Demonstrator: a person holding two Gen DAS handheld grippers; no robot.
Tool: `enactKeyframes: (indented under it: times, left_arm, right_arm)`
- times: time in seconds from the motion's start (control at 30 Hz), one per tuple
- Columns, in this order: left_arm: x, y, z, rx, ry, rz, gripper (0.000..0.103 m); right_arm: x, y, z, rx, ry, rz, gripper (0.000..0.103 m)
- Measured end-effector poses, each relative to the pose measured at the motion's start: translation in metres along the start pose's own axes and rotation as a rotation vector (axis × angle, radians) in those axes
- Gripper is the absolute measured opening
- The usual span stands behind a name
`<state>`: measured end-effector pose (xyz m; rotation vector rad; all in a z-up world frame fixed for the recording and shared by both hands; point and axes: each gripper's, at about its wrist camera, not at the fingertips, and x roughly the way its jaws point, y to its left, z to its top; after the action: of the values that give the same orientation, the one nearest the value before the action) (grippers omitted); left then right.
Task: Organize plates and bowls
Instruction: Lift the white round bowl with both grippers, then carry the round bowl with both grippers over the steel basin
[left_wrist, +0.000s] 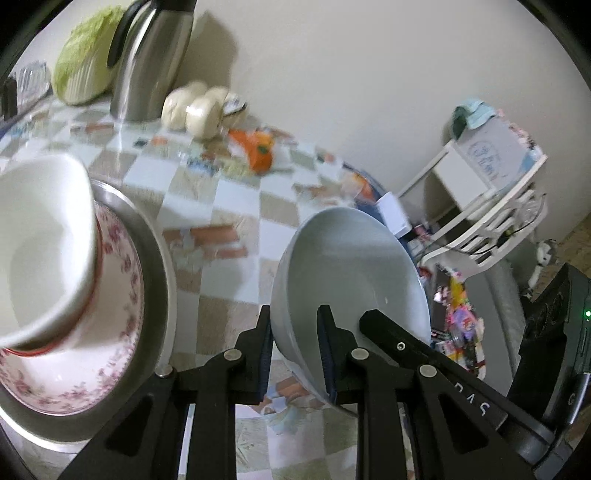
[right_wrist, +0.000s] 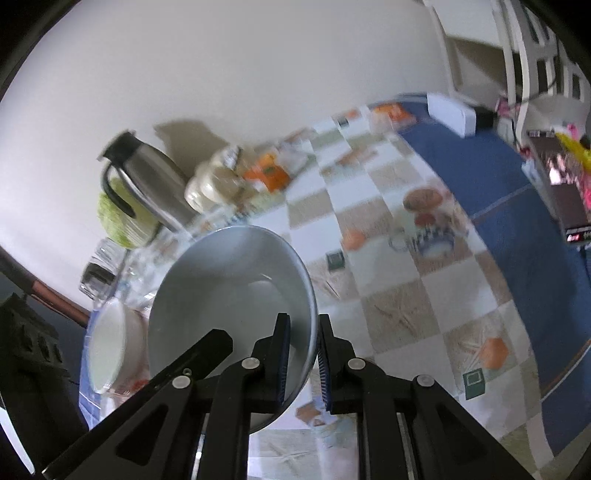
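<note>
A pale blue-grey bowl hangs tilted above the checked tablecloth, held from two sides. My left gripper is shut on its left rim, one pad outside the wall and one inside. In the right wrist view my right gripper is shut on the opposite rim of the same bowl. One of the right gripper's fingers shows at the bowl's right edge. To the left, a white bowl sits on a pink-flowered plate, which rests on a steel plate.
Along the wall stand a steel jug, a cabbage, bagged buns and an orange packet. A white rack is beyond the table's right end. Clear glasses and a white box also sit on the table.
</note>
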<state>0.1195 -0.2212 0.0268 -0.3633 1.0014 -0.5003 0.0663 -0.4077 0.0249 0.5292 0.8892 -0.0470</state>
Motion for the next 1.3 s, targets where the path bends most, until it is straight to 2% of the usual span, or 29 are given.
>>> enactKeyframes:
  times: [0.17,0.4,0.93,1.3]
  left_arm:
    - [-0.027,-0.006,0.006,0.039,-0.047,-0.002,0.023]
    - [-0.054,0.006,0.013,0.034,-0.086,0.002,0.023]
    - [-0.107,0.068,0.028,-0.040,-0.165,0.044,0.023]
    - [-0.130,0.101,0.034,-0.086,-0.205,0.061,0.023]
  right_arm:
    - [-0.027,0.022,0.004,-0.028,-0.052,0.003,0.016]
    - [-0.044,0.051,0.004,-0.048,-0.090,0.033,0.016]
    - [-0.031,0.129,-0.011,-0.126,-0.079,0.125,0.016]
    - [-0.018,0.167,-0.020,-0.171,-0.060,0.168,0.016]
